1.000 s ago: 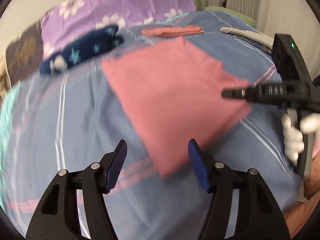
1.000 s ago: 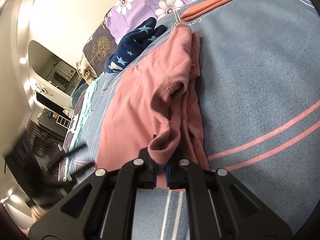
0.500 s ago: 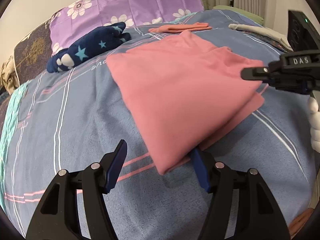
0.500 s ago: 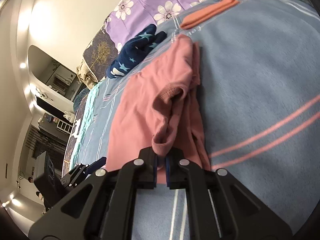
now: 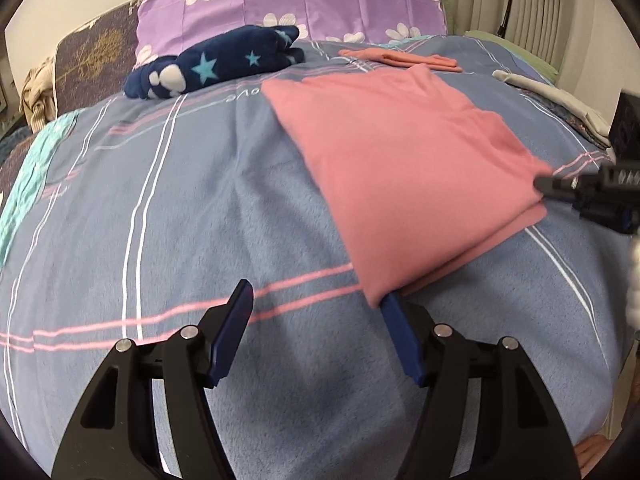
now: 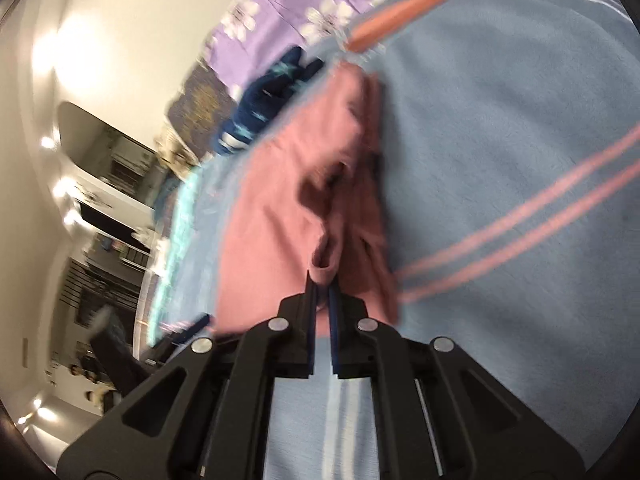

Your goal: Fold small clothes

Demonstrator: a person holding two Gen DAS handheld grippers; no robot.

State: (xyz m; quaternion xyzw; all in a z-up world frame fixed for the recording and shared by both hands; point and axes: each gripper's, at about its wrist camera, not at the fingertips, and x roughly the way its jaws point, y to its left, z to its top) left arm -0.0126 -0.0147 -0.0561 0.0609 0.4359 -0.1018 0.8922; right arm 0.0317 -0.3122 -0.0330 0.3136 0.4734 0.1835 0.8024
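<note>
A pink garment [image 5: 400,168] lies folded over on the blue striped bed cover [image 5: 200,220]. My left gripper [image 5: 316,296] hangs open just above the cover at the garment's near corner. That corner drapes over the tip of its right finger [image 5: 394,312], and the left finger stands clear on bare cover. My right gripper [image 6: 324,280] is shut on a bunched fold of the pink garment [image 6: 272,240] at its right corner. In the left wrist view the right gripper [image 5: 560,188] shows at the right edge, holding that corner slightly raised.
A navy star-patterned soft item [image 5: 216,64] lies in front of the purple flowered pillow [image 5: 300,0]. A folded orange garment [image 5: 400,58] and a pale folded cloth [image 5: 552,96] lie at the far right. Bare cover stretches to the left of the pink garment.
My left gripper has sunk and closed in on the garment's near corner, which now lies over its right finger. The right gripper has kept its hold and shifted sideways a little.
</note>
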